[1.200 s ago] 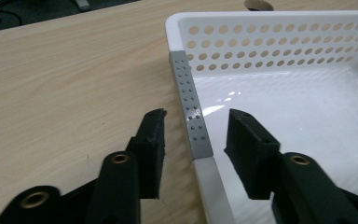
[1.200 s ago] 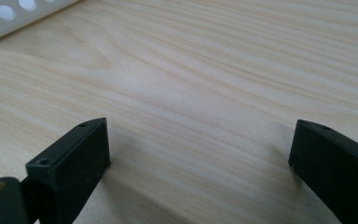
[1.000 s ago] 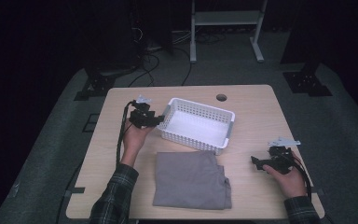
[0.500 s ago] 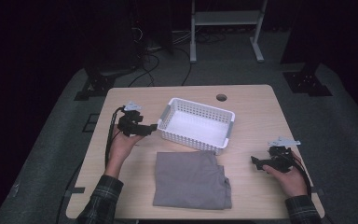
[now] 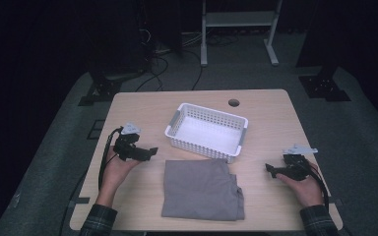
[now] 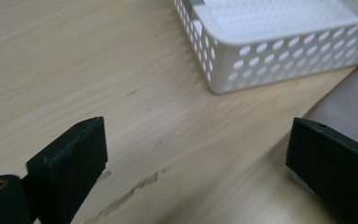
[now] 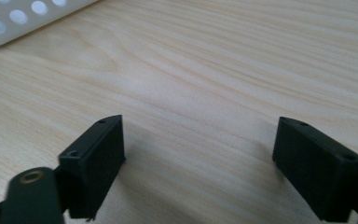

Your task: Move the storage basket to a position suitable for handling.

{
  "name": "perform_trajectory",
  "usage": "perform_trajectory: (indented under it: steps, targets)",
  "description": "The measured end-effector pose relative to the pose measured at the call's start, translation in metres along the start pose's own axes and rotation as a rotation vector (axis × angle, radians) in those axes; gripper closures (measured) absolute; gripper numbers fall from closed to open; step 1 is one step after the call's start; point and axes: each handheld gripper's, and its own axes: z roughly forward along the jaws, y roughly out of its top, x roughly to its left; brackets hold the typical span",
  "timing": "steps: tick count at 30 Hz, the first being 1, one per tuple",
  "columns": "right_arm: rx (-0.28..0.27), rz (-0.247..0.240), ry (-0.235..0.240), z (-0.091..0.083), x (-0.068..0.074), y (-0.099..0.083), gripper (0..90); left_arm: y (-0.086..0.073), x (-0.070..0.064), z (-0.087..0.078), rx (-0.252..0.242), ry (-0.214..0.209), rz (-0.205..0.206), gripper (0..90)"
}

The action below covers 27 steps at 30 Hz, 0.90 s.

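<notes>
- The left gripper [image 5: 147,151] is held low at the left side, its 2 jaws spread wide apart with nothing between them.
- The right gripper [image 5: 270,168] is held low at the right side, jaws likewise parted and empty.
- Both forearms are extended from the near edge, sleeves plaid.

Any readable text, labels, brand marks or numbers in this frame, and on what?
None can be read. The white basket, the folded grey cloth, the table and both grippers, left gripper and right gripper, show no lettering, label or number in any view.
</notes>
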Motion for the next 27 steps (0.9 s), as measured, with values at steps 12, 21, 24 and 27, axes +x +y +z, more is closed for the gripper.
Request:
perform_trajectory:
  steps: [12,21,24,27]
  targets:
    - [-0.031,-0.046,0.086,-0.012,0.005,0.009,42.0,-0.043,-0.009,-0.009,0.042,0.019,0.037,0.0]
    - [-0.077,-0.087,0.189,-0.023,0.022,0.030,45.5,-0.074,-0.013,-0.007,0.095,0.023,0.047,0.0]
    - [-0.088,-0.092,0.230,-0.025,0.026,0.037,46.7,-0.082,-0.010,-0.006,0.109,0.030,0.051,0.0]
    - [-0.095,-0.110,0.259,-0.026,0.031,0.045,48.0,-0.085,-0.009,-0.007,0.093,0.021,0.046,0.0]
